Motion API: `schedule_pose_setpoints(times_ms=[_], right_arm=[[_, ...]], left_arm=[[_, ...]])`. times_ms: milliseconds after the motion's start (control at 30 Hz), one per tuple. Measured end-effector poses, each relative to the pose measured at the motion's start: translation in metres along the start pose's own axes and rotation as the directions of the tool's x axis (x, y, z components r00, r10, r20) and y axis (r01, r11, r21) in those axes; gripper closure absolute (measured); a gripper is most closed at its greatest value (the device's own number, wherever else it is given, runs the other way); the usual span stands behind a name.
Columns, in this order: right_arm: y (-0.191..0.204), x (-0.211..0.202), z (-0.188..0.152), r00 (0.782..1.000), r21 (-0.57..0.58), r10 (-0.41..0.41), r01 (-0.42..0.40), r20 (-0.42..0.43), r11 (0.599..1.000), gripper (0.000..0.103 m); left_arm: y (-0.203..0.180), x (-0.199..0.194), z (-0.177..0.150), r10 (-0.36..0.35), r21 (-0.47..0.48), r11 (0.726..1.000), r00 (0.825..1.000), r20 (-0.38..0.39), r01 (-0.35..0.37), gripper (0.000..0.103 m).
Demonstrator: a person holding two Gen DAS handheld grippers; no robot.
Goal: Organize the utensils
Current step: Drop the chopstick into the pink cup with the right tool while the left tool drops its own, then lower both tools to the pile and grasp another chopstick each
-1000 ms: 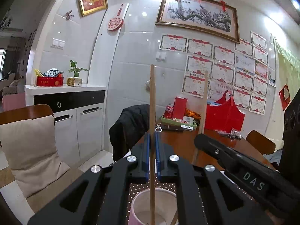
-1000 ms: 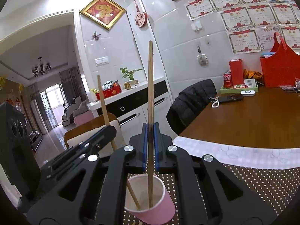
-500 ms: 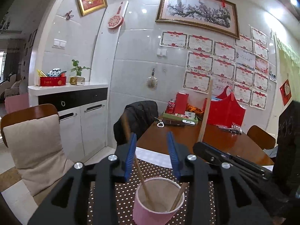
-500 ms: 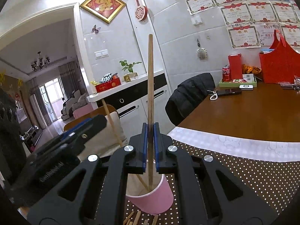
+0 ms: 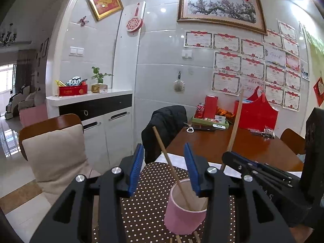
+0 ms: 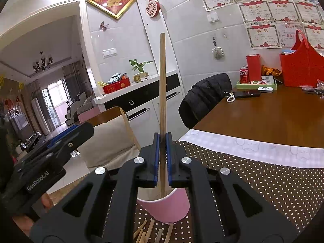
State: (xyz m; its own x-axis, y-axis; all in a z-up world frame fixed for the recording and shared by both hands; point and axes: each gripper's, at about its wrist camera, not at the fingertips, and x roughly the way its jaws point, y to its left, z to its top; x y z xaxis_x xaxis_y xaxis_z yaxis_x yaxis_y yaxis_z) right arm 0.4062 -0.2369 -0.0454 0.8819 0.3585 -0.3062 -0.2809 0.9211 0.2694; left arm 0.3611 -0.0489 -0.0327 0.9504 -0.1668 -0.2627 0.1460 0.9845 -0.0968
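A pink paper cup (image 5: 185,210) stands on a brown dotted mat (image 5: 145,206). My left gripper (image 5: 164,170) hangs just behind the cup, its jaws opening. A wooden chopstick (image 5: 170,166) leans free in the cup; it shows between the blue pads (image 5: 137,168), which do not touch it. My right gripper (image 6: 162,158) is shut on a second chopstick (image 6: 162,81), held upright with its lower end inside the cup (image 6: 168,208). The right gripper (image 5: 253,168) also shows at the right of the left wrist view. Several loose chopsticks (image 6: 149,230) lie on the mat in front of the cup.
A cushioned chair (image 5: 54,147) stands left of the table. A black jacket (image 5: 166,125) hangs on a far chair. On the wooden table (image 6: 273,117) sit a green tray with a can (image 6: 255,83), a phone (image 6: 247,94) and a red bag (image 6: 301,68).
The left jaws opened and let go of their chopstick, which now leans in the cup. The left gripper drew back from the cup. The right gripper stays shut on its chopstick.
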Motion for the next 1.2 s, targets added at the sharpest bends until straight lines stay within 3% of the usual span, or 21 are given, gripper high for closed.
schedule_pose_setpoints(times_ms=[300,333,367,400,433,900,1067,1200], right_arm=[[0.008,-0.001,-0.004,0.999,0.005,-0.02,0.02,-0.042,1.0,0.094],[0.008,-0.002,-0.005,0.999,0.007,-0.025,0.025,-0.046,1.0,0.085],[0.009,-0.003,-0.005,0.998,0.01,-0.032,0.033,-0.044,0.999,0.065],[0.009,-0.006,-0.005,0.999,0.015,-0.038,0.038,-0.036,0.999,0.052],[0.009,-0.009,-0.005,0.999,0.018,-0.04,0.041,-0.022,0.999,0.046],[0.021,-0.046,-0.01,0.997,0.008,-0.067,0.067,-0.038,0.998,0.047],[0.023,-0.058,-0.021,0.992,-0.014,-0.084,0.083,-0.089,0.996,0.047],[0.025,-0.064,-0.04,0.98,-0.048,-0.11,0.104,-0.168,0.993,0.047]], left_arm=[[0.008,-0.013,0.0,0.019,0.006,1.0,1.0,-0.008,-0.019,0.062],[0.009,-0.014,0.0,0.02,0.009,1.0,1.0,-0.009,-0.02,0.062],[0.009,-0.016,0.0,0.022,0.012,1.0,1.0,-0.009,-0.022,0.062],[0.01,-0.018,0.0,0.025,0.013,1.0,1.0,-0.012,-0.025,0.062],[0.011,-0.02,0.0,0.025,0.014,1.0,1.0,-0.013,-0.025,0.062],[0.024,-0.054,-0.002,0.028,0.026,0.999,0.998,-0.049,-0.027,0.062],[0.025,-0.065,-0.012,0.025,0.055,0.998,0.992,-0.124,-0.019,0.062],[0.026,-0.064,-0.026,0.009,0.065,0.998,0.973,-0.229,0.006,0.062]])
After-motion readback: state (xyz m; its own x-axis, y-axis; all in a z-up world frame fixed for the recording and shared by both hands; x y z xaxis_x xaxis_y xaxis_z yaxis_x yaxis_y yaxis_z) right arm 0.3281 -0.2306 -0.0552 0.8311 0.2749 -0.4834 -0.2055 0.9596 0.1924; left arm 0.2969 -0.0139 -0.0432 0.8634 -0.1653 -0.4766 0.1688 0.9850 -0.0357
